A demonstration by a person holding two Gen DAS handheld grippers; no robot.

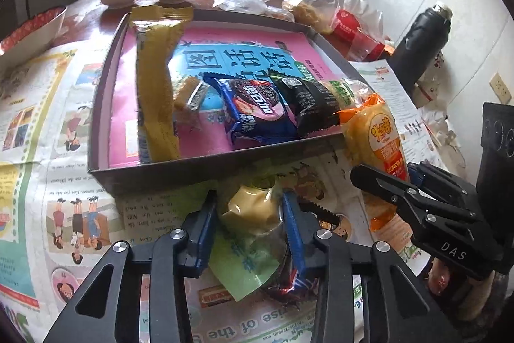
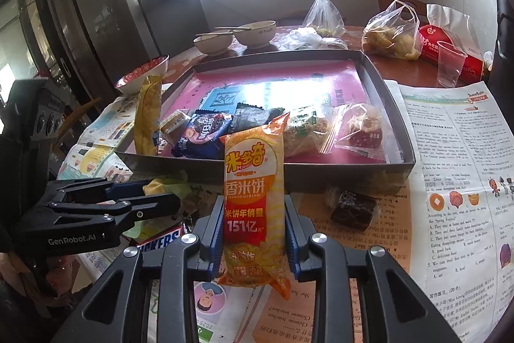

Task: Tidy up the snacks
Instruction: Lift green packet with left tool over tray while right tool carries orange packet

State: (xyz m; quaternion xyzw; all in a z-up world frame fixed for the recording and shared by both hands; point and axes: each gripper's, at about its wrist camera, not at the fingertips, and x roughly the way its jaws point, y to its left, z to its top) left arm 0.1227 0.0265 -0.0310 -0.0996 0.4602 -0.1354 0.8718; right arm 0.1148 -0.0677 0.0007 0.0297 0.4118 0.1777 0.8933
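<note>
A shallow dark box (image 1: pixel 167 172) lined in pink holds several snacks: a long yellow pack (image 1: pixel 154 76), an Oreo pack (image 1: pixel 257 108), a black pack (image 1: pixel 308 105). My left gripper (image 1: pixel 250 208) is shut on a clear-wrapped yellow pastry (image 1: pixel 253 208) with a green label, just in front of the box wall. My right gripper (image 2: pixel 253 214) is shut on an orange rice-cracker pack (image 2: pixel 253 188), held upright at the box's near wall (image 2: pixel 321 176). The right gripper also shows in the left wrist view (image 1: pixel 385 185).
Newspaper (image 2: pixel 449 166) covers the table. A dark wrapped cake (image 2: pixel 353 208) and a Snickers bar (image 2: pixel 160 241) lie in front of the box. Behind it stand bowls (image 2: pixel 257 32), plastic bags (image 2: pixel 392 31), a plastic cup (image 2: pixel 449 63). A black bottle (image 1: pixel 424 44) stands at right.
</note>
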